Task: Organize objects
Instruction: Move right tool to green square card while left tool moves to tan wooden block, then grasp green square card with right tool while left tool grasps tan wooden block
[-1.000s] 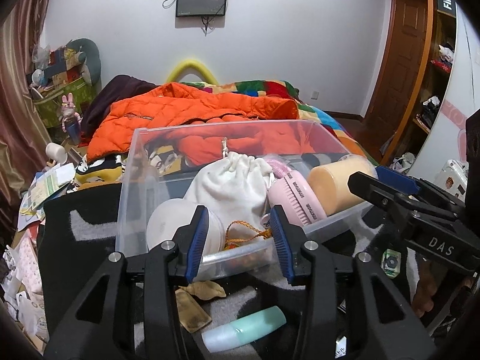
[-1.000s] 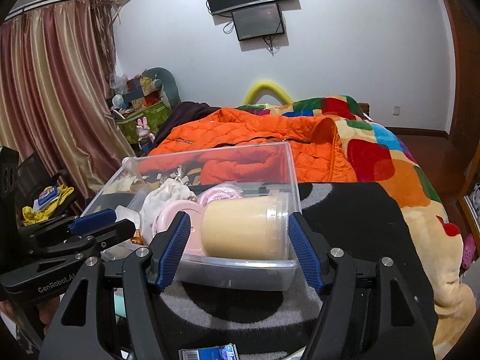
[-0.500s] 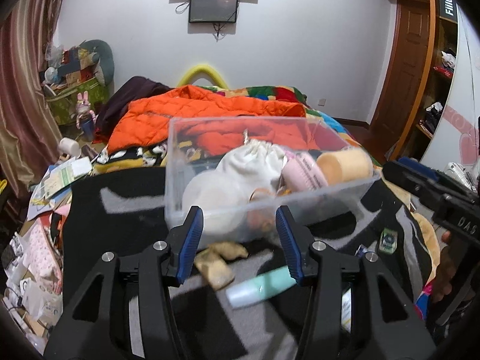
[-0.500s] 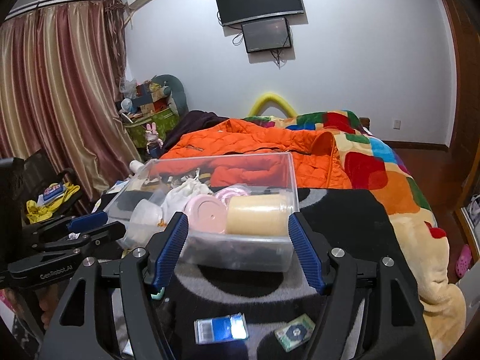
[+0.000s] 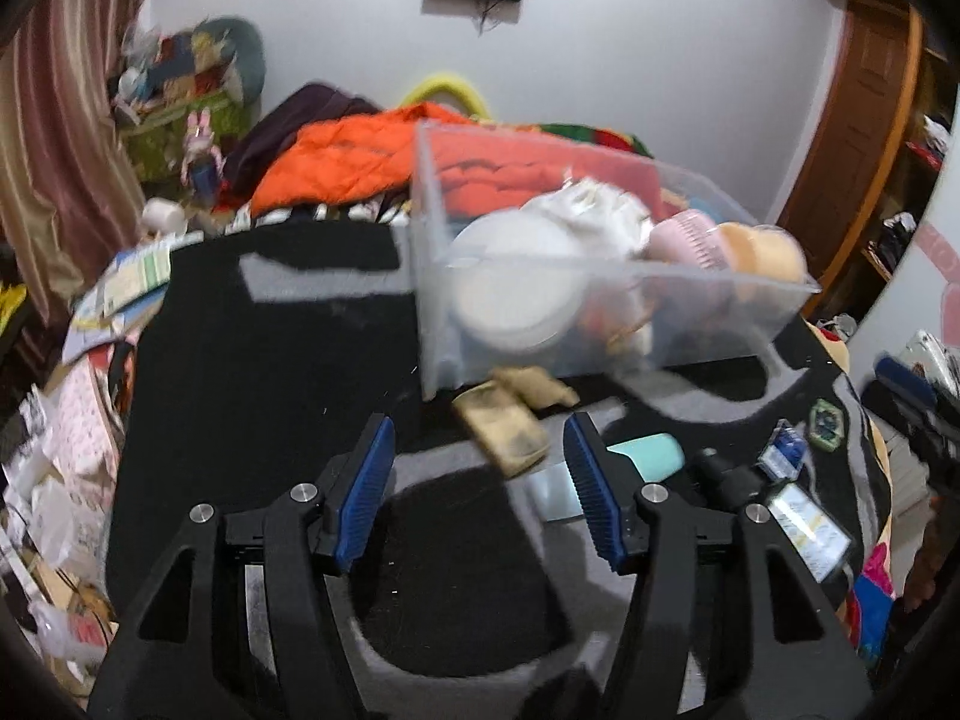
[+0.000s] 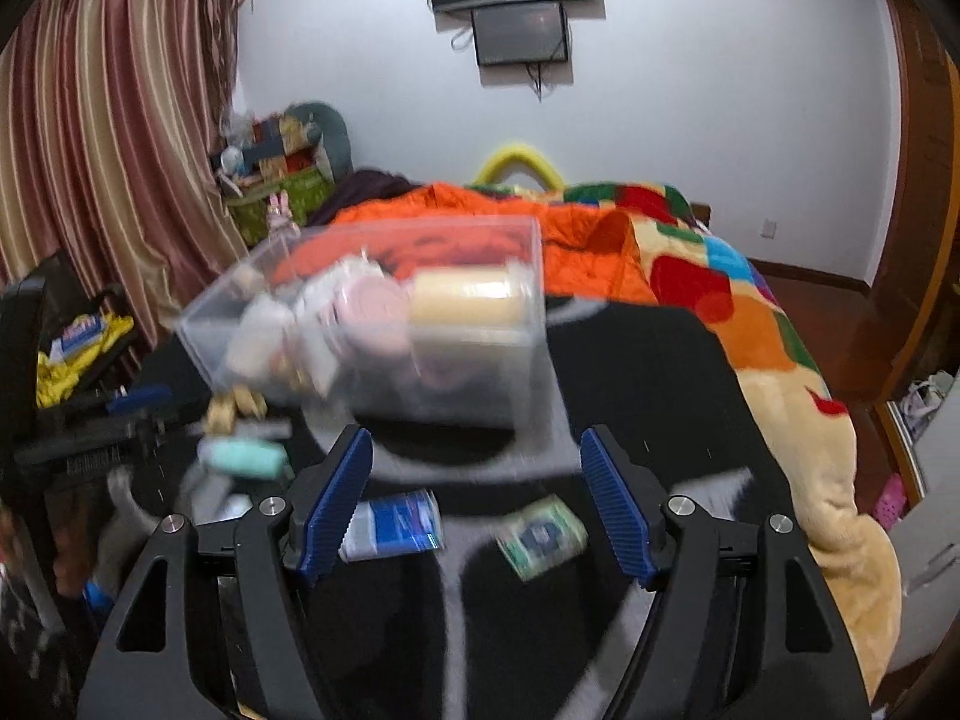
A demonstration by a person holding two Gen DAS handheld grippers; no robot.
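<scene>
A clear plastic bin point(image 5: 600, 306) sits on the black and grey blanket point(image 5: 270, 360); it also shows in the right wrist view point(image 6: 384, 336). It holds a white round tub point(image 5: 510, 288), a white pouch point(image 5: 594, 204), a pink brush point(image 5: 684, 234) and a tan jar point(image 6: 468, 294). In front of it lie a tan cloth piece point(image 5: 504, 426), a mint tube point(image 5: 648, 456), a blue packet point(image 6: 396, 525) and a green packet point(image 6: 540, 537). My left gripper point(image 5: 480, 486) is open and empty, pulled back from the bin. My right gripper point(image 6: 477, 498) is open and empty above the packets.
An orange jacket point(image 6: 480, 222) and patchwork quilt point(image 6: 720, 300) cover the bed behind the bin. Papers and clutter point(image 5: 120, 294) lie at the left edge. A phone-like card point(image 5: 807, 528) lies right. Curtain point(image 6: 108, 150) stands left, wooden door point(image 5: 852, 138) right.
Both grippers have drawn back and risen away from the bin, which looks smaller and farther. More loose items in front of it have come into view. Both stay open.
</scene>
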